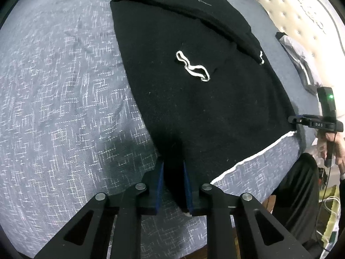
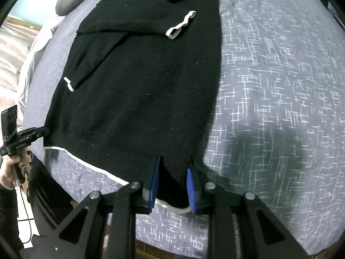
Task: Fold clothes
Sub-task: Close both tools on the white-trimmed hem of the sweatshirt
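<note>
A black sweater [image 1: 204, 108] with white trim lies flat on the blue-grey patterned bedspread [image 1: 64, 86], both sleeves folded across its body. One white cuff [image 1: 192, 65] rests mid-chest. My left gripper [image 1: 172, 161] is shut on the left corner of the white-edged hem, with black fabric bunched between its blue pads. In the right wrist view the sweater [image 2: 140, 86] runs away from me, and my right gripper [image 2: 174, 163] is shut on the hem's other corner. White hem trim [image 2: 172, 208] shows below those pads. Each gripper also appears at the other view's edge: right gripper [image 1: 294, 119], left gripper [image 2: 44, 132].
A cream quilted mattress side [image 1: 291, 10] and a dark striped garment [image 1: 301, 64] lie past the sweater's right. A grey pillow [image 2: 71, 0] sits at the bed's far end. The bed's near edge drops to floor with cables [image 2: 25, 226]. A hand [image 2: 9, 166] holds the left gripper's handle.
</note>
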`<move>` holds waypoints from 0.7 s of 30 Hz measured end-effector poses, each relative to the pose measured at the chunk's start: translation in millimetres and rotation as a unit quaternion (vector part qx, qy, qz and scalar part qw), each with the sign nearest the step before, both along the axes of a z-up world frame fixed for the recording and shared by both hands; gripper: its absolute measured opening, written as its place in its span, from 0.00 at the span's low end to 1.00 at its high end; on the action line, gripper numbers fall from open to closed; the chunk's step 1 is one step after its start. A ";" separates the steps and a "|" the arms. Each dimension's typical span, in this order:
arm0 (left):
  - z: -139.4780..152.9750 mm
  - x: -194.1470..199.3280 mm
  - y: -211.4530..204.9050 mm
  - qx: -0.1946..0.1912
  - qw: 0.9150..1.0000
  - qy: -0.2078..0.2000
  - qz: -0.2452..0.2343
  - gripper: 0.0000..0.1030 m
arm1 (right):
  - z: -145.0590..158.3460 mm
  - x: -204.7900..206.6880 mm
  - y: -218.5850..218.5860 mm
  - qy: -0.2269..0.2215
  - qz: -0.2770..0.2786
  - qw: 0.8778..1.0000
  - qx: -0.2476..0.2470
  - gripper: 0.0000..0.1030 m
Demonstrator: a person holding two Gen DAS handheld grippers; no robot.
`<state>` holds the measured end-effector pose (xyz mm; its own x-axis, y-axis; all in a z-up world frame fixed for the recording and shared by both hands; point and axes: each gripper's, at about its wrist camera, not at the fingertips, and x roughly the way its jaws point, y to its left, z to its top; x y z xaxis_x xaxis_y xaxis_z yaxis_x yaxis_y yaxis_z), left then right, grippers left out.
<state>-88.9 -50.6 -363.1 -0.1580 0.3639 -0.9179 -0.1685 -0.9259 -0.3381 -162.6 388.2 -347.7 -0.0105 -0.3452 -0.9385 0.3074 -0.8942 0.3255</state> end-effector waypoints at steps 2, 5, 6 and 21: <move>0.2 -4.5 0.5 0.001 1.000 -0.001 0.000 0.19 | -0.4 -0.4 -2.6 0.000 0.001 1.000 0.003 0.27; -0.3 -7.1 -0.2 0.005 1.000 -0.005 0.003 0.20 | 0.2 0.3 -2.5 0.001 0.003 1.000 0.005 0.29; -0.6 -7.3 -0.6 0.007 1.000 -0.006 0.004 0.21 | 0.3 0.6 -2.9 0.001 0.004 1.000 0.006 0.30; -2.7 -17.0 6.1 0.006 1.000 -0.006 0.006 0.27 | -1.7 3.4 -7.6 -0.002 0.012 1.000 0.013 0.36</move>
<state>-105.9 -44.5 -365.7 -0.1512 0.3734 -0.9153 -0.1523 -0.9237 -0.3517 -159.2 380.5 -349.4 0.0012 -0.3199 -0.9474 0.3269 -0.8953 0.3027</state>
